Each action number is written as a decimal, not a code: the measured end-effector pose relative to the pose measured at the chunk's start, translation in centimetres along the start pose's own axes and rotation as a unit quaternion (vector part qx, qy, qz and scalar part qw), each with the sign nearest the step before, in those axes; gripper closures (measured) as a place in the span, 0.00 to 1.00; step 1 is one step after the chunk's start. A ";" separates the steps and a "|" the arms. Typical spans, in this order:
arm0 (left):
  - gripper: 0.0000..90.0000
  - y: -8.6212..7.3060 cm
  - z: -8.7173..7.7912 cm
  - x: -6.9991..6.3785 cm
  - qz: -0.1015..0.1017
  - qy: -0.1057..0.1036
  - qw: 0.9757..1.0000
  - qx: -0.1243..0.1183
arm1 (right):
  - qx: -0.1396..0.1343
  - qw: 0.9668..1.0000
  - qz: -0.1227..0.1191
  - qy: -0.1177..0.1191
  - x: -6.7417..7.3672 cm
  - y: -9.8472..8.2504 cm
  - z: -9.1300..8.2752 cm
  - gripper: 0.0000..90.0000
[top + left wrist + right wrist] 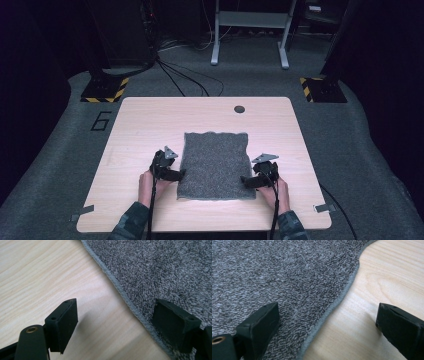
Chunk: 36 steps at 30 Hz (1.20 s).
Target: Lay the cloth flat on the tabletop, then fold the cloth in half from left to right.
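Grey towel (215,164) lies flat on the wooden table (145,120), between the two grippers. Left gripper (115,322): jaws apart, nothing pinched; the towel's hemmed edge (120,291) runs through the gap, one jaw over bare wood, the other over the cloth. Right gripper (327,325): jaws spread wide, likewise straddling the hem (342,296), one jaw above the pile, the other above the tabletop. Neither grips.
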<state>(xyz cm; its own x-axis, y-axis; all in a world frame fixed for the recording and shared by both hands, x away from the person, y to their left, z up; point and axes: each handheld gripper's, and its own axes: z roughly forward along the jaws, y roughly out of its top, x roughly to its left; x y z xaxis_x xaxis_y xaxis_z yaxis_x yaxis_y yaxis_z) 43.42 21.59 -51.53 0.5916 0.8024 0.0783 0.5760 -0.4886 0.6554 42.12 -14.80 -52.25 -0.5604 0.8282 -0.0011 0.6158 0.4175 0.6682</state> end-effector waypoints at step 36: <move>0.10 -0.7 -2.5 2.6 -0.055 -0.052 0.996 -0.042 | -0.057 0.998 -0.020 0.024 5.1 -0.3 -4.2 0.04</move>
<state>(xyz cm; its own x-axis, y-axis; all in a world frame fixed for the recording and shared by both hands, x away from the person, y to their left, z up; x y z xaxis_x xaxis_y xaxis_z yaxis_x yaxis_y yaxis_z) 43.17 24.82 -49.90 0.5849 0.8079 -0.0724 0.5942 -0.3661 0.7162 36.82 -12.25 -49.33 -0.6101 0.7923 0.0040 0.5265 0.4017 0.7493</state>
